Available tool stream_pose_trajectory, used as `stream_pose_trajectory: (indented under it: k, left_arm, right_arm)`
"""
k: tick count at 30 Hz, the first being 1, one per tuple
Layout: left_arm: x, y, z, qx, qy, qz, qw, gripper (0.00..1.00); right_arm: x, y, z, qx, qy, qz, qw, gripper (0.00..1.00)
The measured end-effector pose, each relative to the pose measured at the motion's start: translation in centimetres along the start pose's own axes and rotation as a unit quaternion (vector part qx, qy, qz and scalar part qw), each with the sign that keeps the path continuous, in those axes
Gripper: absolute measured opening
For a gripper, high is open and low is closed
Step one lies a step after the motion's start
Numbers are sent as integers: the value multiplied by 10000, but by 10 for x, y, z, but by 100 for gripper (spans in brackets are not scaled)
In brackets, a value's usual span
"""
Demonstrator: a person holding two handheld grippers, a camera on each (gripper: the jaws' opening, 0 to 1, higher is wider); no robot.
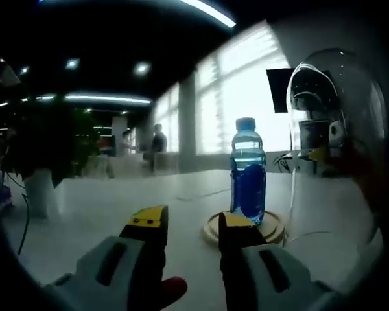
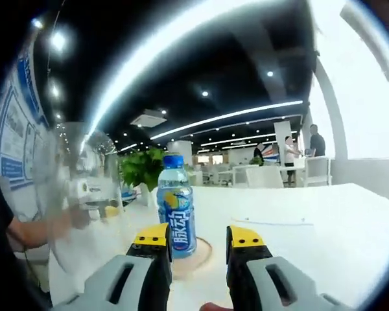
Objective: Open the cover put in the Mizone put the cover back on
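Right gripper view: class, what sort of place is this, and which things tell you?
Probably an open-plan office or canteen: long ceiling strip lights, white tables and chairs with people standing behind, and a potted plant.

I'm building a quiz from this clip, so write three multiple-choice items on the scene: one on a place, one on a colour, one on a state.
1. Where does the bottle stand?
A. On a round wooden base
B. Directly on the floor
C. In a basket

2. What colour is the bottle's cap?
A. Red
B. Blue
C. White

3. What is the state of the glass cover?
A. Sitting over the bottle
B. Lying broken on the table
C. Off the base, held beside the bottle

Answers:
1. A: in both views the bottle sits on the wooden disc on the white table.
2. B: the cap is blue, like the label.
3. C: the clear dome is to the bottle's side, not over it, and the bottle stands uncovered.
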State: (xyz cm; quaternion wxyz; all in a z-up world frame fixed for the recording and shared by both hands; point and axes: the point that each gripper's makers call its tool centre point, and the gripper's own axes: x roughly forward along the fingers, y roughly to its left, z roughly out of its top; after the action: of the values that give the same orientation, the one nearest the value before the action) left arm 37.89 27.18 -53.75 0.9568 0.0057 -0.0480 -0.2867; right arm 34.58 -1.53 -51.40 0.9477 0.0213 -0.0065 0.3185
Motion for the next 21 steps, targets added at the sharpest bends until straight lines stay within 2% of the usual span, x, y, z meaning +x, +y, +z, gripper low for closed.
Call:
stream_pose_trajectory:
  k: [5,11,16,21]
  left_arm:
    - [0,-2,-2,226,73,-14,9997,24]
    - [0,0,-2,150,52,8,9999,24]
    - [0,7,0,-96,-17,141,9999,24]
    - [0,7,-2,-46,11,148,9999,24]
  right_arm:
    - [-2,-3,-9,-17,-34,-41,10000,26]
    - [-1,-9,-24,-20,-42,-51,10000,26]
    - [-1,-15,-33,57,-47,-135,9999,26]
    - [-2,-22,-40,243,-95,-238,9994,26]
